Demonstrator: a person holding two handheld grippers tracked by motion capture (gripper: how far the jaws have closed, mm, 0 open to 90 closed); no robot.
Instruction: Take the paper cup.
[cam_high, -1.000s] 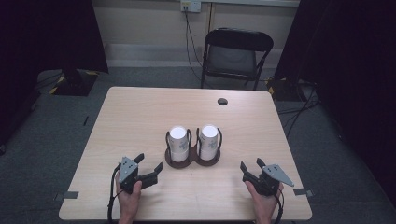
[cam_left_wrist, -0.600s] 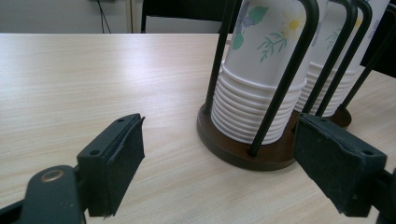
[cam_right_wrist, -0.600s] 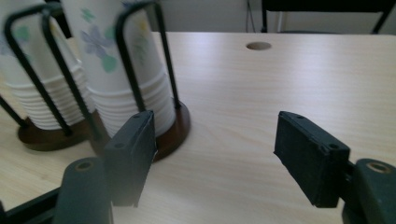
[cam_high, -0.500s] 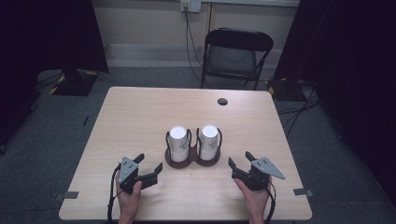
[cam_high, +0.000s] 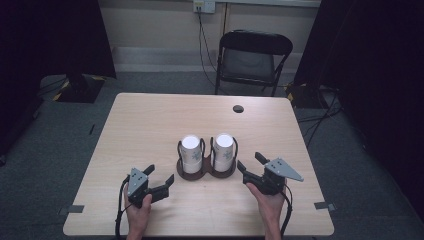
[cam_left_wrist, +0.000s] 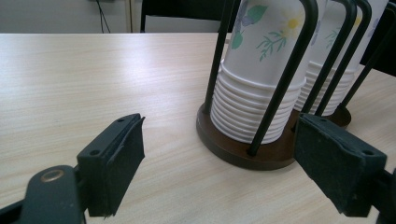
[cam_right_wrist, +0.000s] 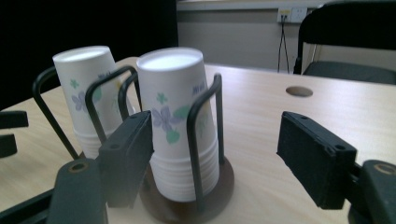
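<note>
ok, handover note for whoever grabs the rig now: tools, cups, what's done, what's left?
Left tool: open, empty, low over the table just left of the cup holder.
Right tool: open, empty, jaws have just been opening with nothing between them; it sits beside the right cup stack, not touching.
Left cup stack and the right one stand upside down in the wire holder at mid-table.
Done: nothing visible; no cup is out.
Left: probably pulling a cup off a stack, right side likely first.

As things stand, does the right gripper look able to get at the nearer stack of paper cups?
Probably yes: the right gripper is open beside the right cup stack, nothing between them. The holder's black wire loops flank the stack, so its exposed top looks easier to grasp.
</note>
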